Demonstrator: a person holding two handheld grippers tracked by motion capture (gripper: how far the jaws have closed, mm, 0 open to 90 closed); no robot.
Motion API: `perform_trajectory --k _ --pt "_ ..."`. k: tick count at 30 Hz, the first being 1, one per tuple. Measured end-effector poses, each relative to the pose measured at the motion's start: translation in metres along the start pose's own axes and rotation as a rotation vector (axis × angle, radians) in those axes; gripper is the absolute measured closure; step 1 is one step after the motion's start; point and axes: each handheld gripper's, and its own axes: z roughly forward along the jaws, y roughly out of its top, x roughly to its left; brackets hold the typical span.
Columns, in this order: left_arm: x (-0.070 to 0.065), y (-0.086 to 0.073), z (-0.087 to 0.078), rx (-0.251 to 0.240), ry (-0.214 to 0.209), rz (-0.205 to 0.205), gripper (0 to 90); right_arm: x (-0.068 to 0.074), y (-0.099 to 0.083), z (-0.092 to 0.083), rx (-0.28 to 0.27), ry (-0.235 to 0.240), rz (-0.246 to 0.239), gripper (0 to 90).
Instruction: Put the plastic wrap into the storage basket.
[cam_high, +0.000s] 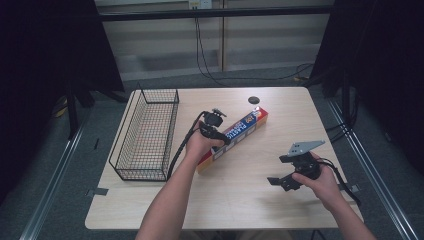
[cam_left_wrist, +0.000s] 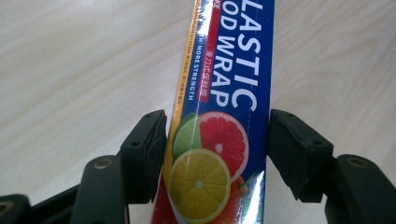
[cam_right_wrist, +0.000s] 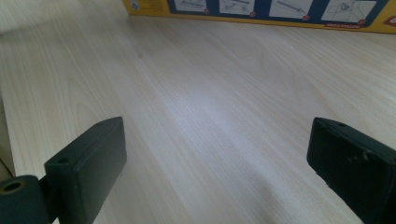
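Plastic wrap box (cam_high: 235, 138): long, blue with a yellow edge, lying aslant near the middle of the wooden table (cam_high: 240, 200), far end toward the small dark hole (cam_high: 254, 99) by the back edge. Close up in the left gripper view, box (cam_left_wrist: 219, 140) printed with citrus slices and white lettering, running up between the two black jaws.

Wire basket (cam_high: 146, 134): black, rectangular, on the table's left side, just beside the box's near end but apart from it.

Left gripper (cam_high: 218, 141): held over the box's near half, jaws straddling it. Left pad against the box's yellow edge; right pad just beside the blue edge, contact there impossible to tell. Jaws partly open, only about as wide as the box.

Right gripper (cam_high: 280, 182): held low over bare table at the right, well apart from the box, grey plate on top. In the right gripper view, jaws spread wide, gripping nothing; box's yellow side (cam_right_wrist: 261, 11) across the top.
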Motion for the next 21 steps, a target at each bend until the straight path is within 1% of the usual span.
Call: perform_trajectory --k 1,2,3,4,5,6,9,10,11,12,14,15,16,17,18,19,20,21 --pt "-0.002 -0.003 -0.002 -0.001 -0.001 -0.004 39.1 0.001 0.000 0.000 0.001 -0.001 0.001 4.5" --pt "-0.002 -0.005 -0.004 0.006 -0.004 0.002 39.3 0.001 0.001 0.000 -0.002 0.001 0.002 4.5" --pt "-0.002 -0.006 -0.005 0.009 0.000 -0.004 39.2 0.001 0.001 0.000 -0.004 0.002 0.002 4.5" --pt "-0.003 -0.006 -0.006 0.012 0.005 0.005 38.8 0.001 0.001 0.001 -0.004 0.000 0.003 4.5" --pt "-0.003 -0.006 -0.005 0.001 0.004 0.008 38.5 0.002 0.002 0.001 -0.002 0.003 -0.001 4.5" --pt "-0.002 -0.005 -0.005 0.010 0.007 0.007 38.1 0.002 0.002 0.001 0.000 -0.001 0.000 4.5" --pt "-0.001 -0.001 -0.001 0.001 0.013 0.006 31.4 0.002 0.002 0.001 -0.002 0.002 -0.001 4.5" --pt "0.000 0.001 0.001 -0.008 0.013 0.000 29.0 0.002 0.002 0.001 -0.004 0.003 -0.002 4.5" --pt "0.001 0.003 0.003 -0.001 0.008 -0.003 27.0 0.002 0.002 0.000 -0.004 -0.001 -0.002 4.5" --pt "0.000 0.005 0.006 -0.010 0.013 -0.026 27.1 0.001 0.002 0.001 -0.006 0.002 -0.003 4.5" --pt "0.001 0.009 0.011 -0.005 0.007 0.003 25.9 0.000 0.002 0.001 -0.005 0.000 -0.003 4.5" --pt "0.001 0.011 0.013 -0.011 0.009 0.000 25.2 0.000 0.001 0.000 -0.002 0.000 -0.002 4.5" --pt "0.000 0.013 0.016 -0.012 0.005 0.004 25.3 0.000 0.001 0.000 -0.001 0.001 -0.003 4.5" --pt "-0.002 0.015 0.019 -0.020 0.010 0.007 25.3 -0.001 0.001 0.000 -0.003 -0.001 -0.001 4.5" --pt "-0.002 0.017 0.022 -0.016 0.012 0.012 25.6 -0.001 0.001 -0.001 -0.003 -0.003 0.000 4.6" --pt "-0.003 0.018 0.024 -0.011 0.016 0.011 26.5 -0.002 0.000 -0.001 -0.003 -0.004 -0.003 4.7" --pt "-0.003 0.019 0.026 -0.011 0.009 0.016 27.8 -0.003 0.000 -0.001 -0.005 -0.001 -0.001 4.7" --pt "-0.005 0.020 0.029 -0.011 -0.002 0.024 30.9 -0.003 0.000 -0.002 -0.006 0.004 0.002 4.8"
